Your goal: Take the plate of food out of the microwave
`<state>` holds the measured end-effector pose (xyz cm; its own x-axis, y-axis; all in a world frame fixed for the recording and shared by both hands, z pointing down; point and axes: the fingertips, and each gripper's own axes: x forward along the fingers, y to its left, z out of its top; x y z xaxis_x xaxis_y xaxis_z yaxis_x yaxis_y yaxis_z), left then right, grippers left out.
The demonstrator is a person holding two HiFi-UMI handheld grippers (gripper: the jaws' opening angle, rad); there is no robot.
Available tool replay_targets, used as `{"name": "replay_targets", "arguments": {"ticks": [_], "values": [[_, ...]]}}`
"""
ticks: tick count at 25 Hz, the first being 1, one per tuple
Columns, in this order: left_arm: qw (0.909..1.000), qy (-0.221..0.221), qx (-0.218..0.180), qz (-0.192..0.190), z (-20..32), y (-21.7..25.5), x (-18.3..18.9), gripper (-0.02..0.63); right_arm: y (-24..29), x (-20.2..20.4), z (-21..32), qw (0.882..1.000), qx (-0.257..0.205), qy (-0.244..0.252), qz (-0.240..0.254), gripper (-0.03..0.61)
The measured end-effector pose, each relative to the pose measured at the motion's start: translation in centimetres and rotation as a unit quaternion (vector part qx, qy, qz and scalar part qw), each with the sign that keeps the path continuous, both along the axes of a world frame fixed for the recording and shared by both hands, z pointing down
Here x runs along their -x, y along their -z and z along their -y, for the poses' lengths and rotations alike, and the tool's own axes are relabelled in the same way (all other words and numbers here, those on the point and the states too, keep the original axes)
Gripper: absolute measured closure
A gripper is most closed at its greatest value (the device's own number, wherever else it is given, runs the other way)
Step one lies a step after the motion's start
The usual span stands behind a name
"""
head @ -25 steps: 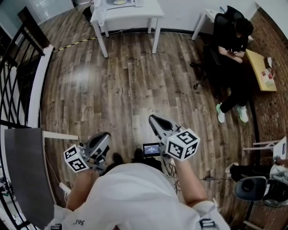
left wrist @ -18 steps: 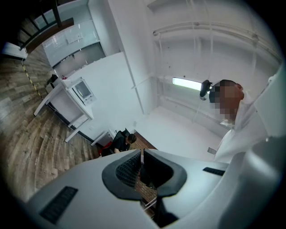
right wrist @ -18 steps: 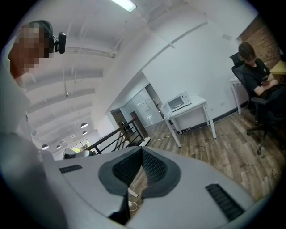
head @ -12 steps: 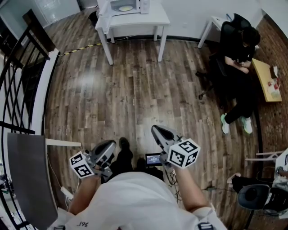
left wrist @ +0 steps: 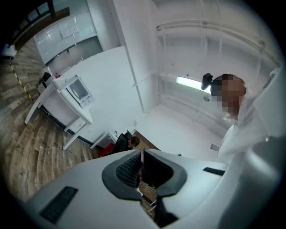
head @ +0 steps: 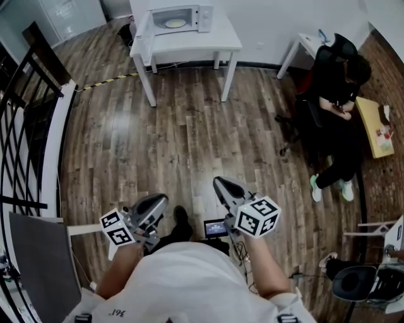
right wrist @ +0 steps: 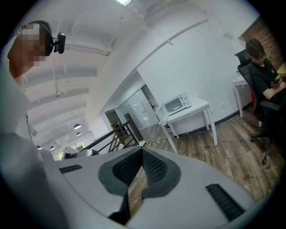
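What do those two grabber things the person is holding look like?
Both the left gripper and the right gripper are smooth grey shells that taper to a tip, with dark bumpy pads inside. Each carries a white cube printed with black square markers. The person wears a white short-sleeved shirt.

Office: white table point(head: 189, 43) w/ microwave point(head: 180, 19), office chair point(head: 330, 49), seated person point(head: 341, 94), wood floor point(head: 189, 139).
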<state>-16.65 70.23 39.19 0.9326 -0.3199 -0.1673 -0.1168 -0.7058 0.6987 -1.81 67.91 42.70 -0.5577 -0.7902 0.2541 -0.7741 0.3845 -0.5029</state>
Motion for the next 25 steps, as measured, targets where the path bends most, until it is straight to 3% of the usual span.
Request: {"name": "replay_targets", "arguments": {"ticks": [11, 17, 25], "values": [[0.9995, -0.004, -0.026, 0.019, 15.1, 0.4, 0.5, 0.591, 0.8, 0.3, 14.2, 0.999, -0.016, -0.032, -0.011, 0.577], [0.9989, 0.007, -0.030, 0.034, 22.7, 0.3, -3.3, 0.589, 1.0, -3.3, 22.6, 0.999, -0.024, -0.017, -0.015, 0.575], [0.9970, 0.063, -0.030, 0.034, 36.1, 0.4, -10.6, 0.588, 1.2, -10.3, 36.4, 0.999, -0.029, 0.023, -0.029, 0.575]]}}
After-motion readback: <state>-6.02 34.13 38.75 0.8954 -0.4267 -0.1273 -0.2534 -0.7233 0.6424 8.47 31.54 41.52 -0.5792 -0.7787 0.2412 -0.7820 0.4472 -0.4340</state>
